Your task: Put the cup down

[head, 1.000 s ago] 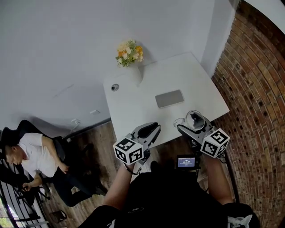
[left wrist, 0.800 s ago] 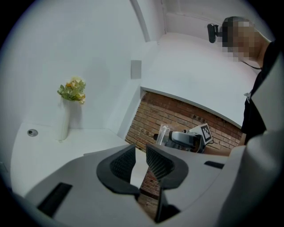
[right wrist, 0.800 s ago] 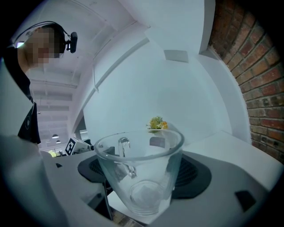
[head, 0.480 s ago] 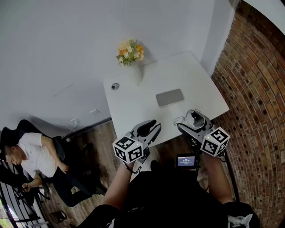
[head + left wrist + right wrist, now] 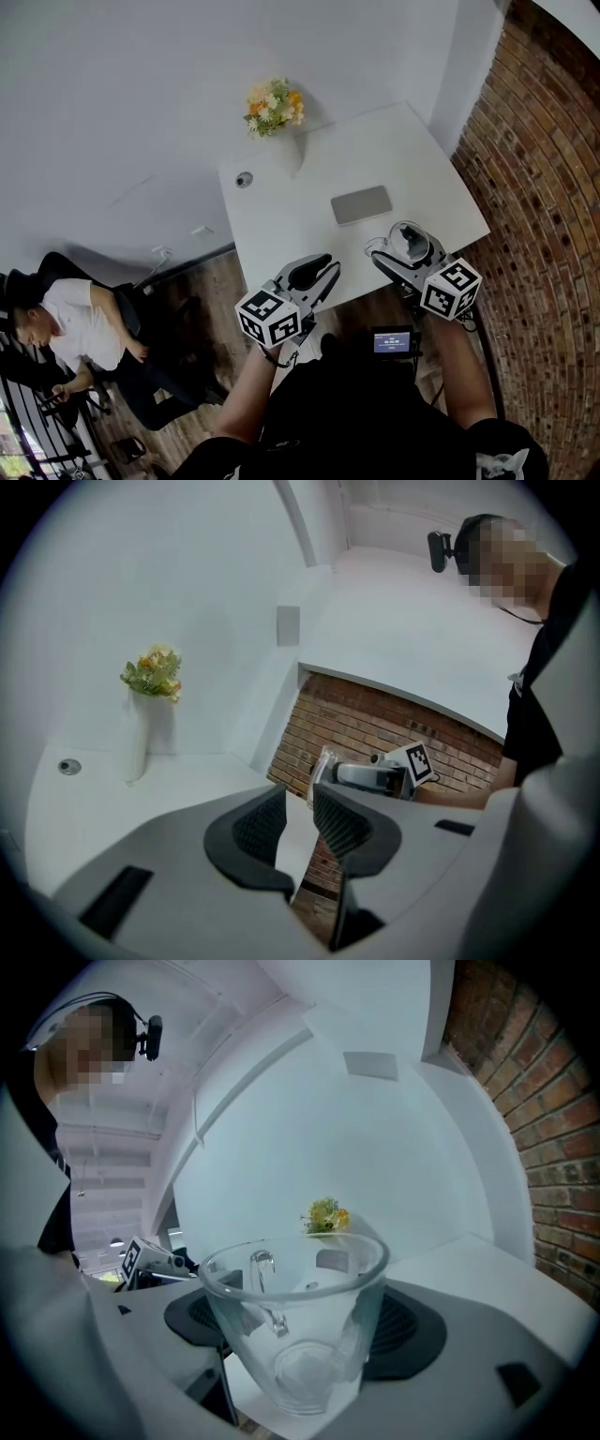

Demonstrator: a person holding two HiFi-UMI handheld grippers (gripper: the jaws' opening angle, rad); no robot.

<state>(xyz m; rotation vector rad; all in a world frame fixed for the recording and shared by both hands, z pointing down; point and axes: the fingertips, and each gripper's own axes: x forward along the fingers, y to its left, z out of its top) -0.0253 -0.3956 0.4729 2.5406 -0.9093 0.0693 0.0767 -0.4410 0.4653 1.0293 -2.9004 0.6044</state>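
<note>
A clear glass cup (image 5: 410, 244) with a handle is held upright between the pads of my right gripper (image 5: 405, 253), just over the front edge of the white table (image 5: 281, 225). In the right gripper view the cup (image 5: 295, 1326) fills the space between the dark pads (image 5: 398, 1330), which press on its sides. My left gripper (image 5: 323, 270) hovers at the table's front edge, left of the cup. Its jaws stand a narrow gap apart with nothing between them, as the left gripper view (image 5: 300, 813) shows.
A flat grey pad (image 5: 361, 204) lies on the table just beyond the cup. A white vase of flowers (image 5: 274, 111) and a small round fitting (image 5: 244, 179) sit at the far left. A brick wall (image 5: 544, 187) stands to the right. A person (image 5: 75, 323) sits at lower left.
My right gripper has carried the cup a little further forward over the table's edge. The left gripper has hardly moved.
</note>
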